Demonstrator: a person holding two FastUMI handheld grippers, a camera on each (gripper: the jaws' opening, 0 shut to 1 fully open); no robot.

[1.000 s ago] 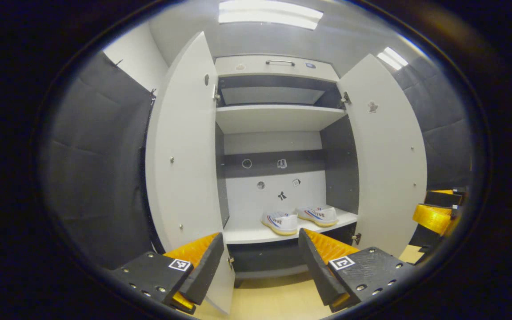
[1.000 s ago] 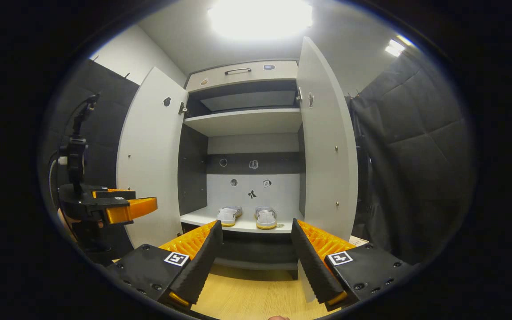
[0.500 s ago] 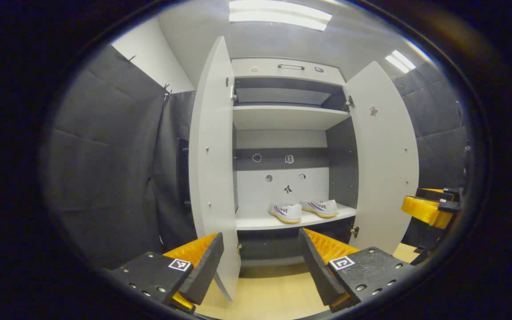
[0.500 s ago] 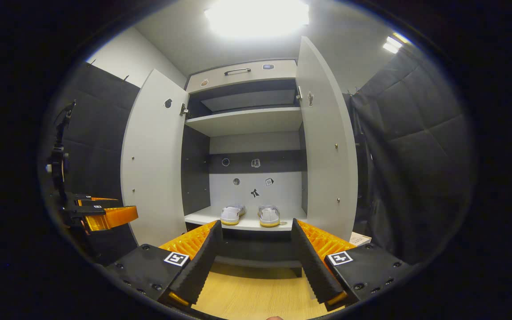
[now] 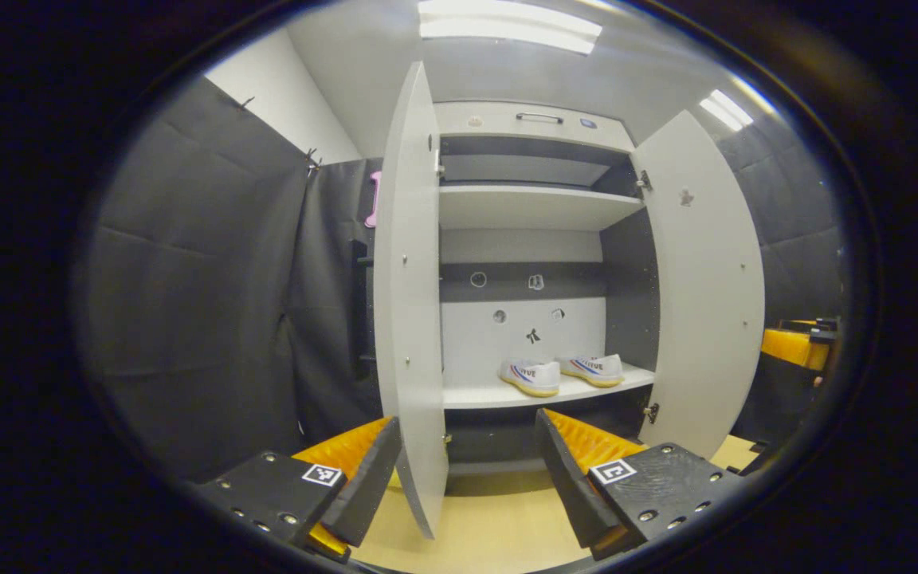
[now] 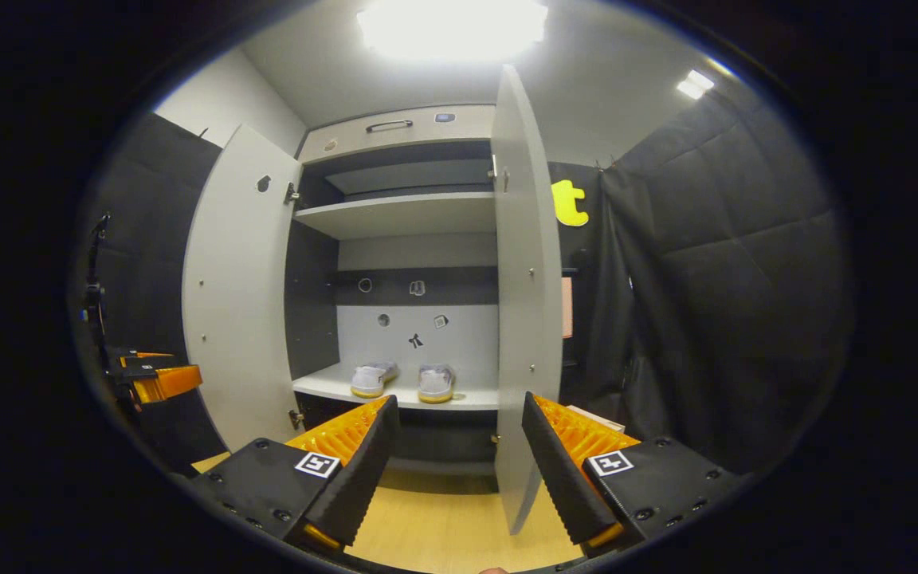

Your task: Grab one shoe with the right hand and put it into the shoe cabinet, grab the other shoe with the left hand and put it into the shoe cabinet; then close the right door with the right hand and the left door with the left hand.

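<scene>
White shoes (image 5: 561, 372) shelved, both tools, left (image 5: 467, 470) and right (image 6: 459, 462), wide apart, empty-handed, level.

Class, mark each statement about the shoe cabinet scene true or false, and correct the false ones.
1. Both shoes sit on the cabinet's lower shelf. True.
2. Both cabinet doors are shut. False: the left door and the right door both stand open.
3. The left gripper holds a shoe. False: its jaws are open and hold nothing.
4. The right gripper is open. True.
5. The upper shelf holds a box. False: nothing shows on it.
</scene>
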